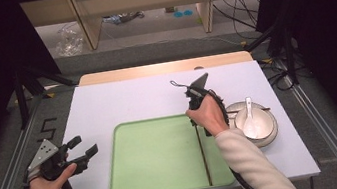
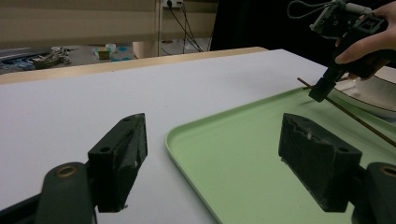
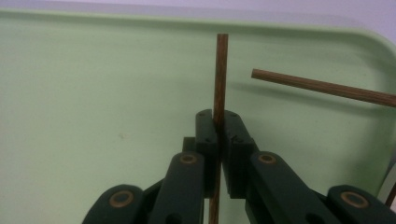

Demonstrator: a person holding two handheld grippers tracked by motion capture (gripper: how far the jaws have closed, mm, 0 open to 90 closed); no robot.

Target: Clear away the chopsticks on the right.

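Note:
My right gripper (image 1: 194, 121) points down over the right part of the green tray (image 1: 134, 180), shut on a thin brown wooden chopstick (image 1: 203, 155). In the right gripper view the chopstick (image 3: 219, 79) stands pinched between the pads of my right gripper (image 3: 218, 122), its end sticking out past them. That stick runs towards the tray's front rim. A second chopstick (image 3: 327, 87) lies off to the side of it, over the tray's corner. My left gripper (image 1: 82, 155) rests at the table's left, left of the tray, open with nothing between its jaws. In its own view my left gripper (image 2: 217, 161) looks across the tray (image 2: 233, 154) at the right gripper (image 2: 322, 91).
A white bowl (image 1: 268, 130) with a white spoon (image 1: 249, 115) in it sits just right of the tray, close to my right hand. The white table (image 1: 127, 103) stretches out behind the tray. Black stands and cables flank the table.

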